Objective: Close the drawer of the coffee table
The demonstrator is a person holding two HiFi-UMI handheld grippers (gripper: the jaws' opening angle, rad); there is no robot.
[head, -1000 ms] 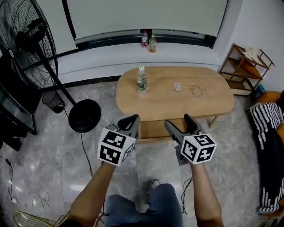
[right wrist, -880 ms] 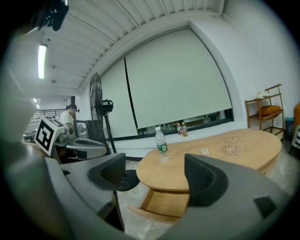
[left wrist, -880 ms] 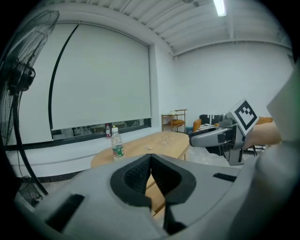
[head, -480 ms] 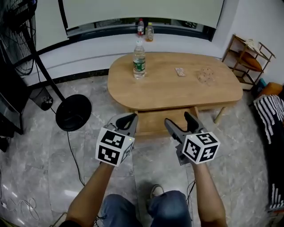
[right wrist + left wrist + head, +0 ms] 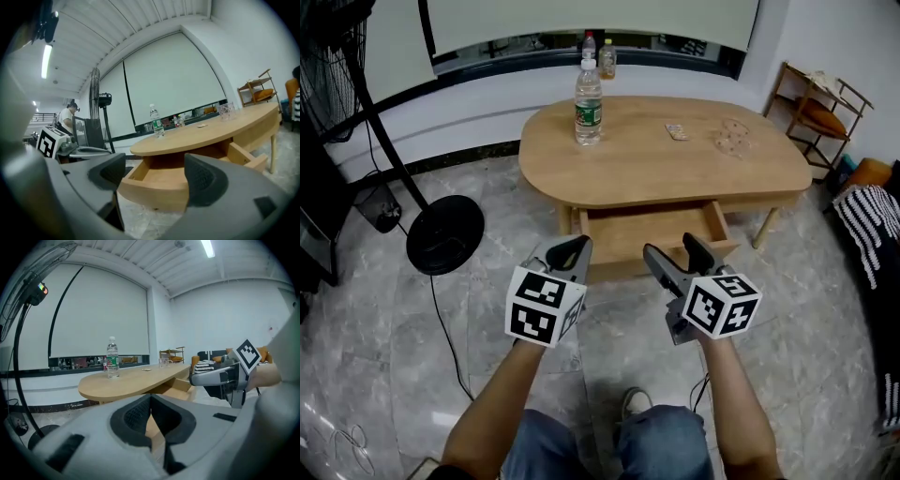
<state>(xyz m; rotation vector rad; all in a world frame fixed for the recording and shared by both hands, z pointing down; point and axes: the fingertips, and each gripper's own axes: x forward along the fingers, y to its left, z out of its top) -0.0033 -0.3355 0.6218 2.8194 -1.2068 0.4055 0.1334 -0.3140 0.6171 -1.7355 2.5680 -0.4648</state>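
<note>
Here the biggest thing is the oval wooden coffee table (image 5: 656,169), standing on a grey marbled floor (image 5: 384,347), with the round black base of a floor fan (image 5: 445,234) off to its left. The drawer (image 5: 647,232) is set under the near edge of the tabletop and is pulled well out toward the person. Its wooden bottom is bare, and its front panel faces the two grippers, so the closing has not begun. No knob or handle shows on that panel in any view. The drawer looks like a stiff wooden box, empty and therefore probably light, and it should slide straight back with a modest shove. A flat push near the middle of the front panel looks best, or one gripper toward each end, since a push at a single corner could skew it and jam it. The left gripper (image 5: 572,248) hangs near the drawer's left front corner with its pads closed tip to tip and nothing between them, a blunt nose that would suit pushing. The right gripper (image 5: 672,248) is just before the right half of the front panel, its jaws standing wide apart and empty. The panel shows between them but lies beyond the pads, untouched. On the tabletop a clear water bottle (image 5: 588,103) with a green label stands upright near the far left end, so a hard slam could rock it. Smaller still, a flat little packet (image 5: 678,132) and some clear glass-like pieces (image 5: 733,139) lie toward the right, well apart from the bottle.
</note>
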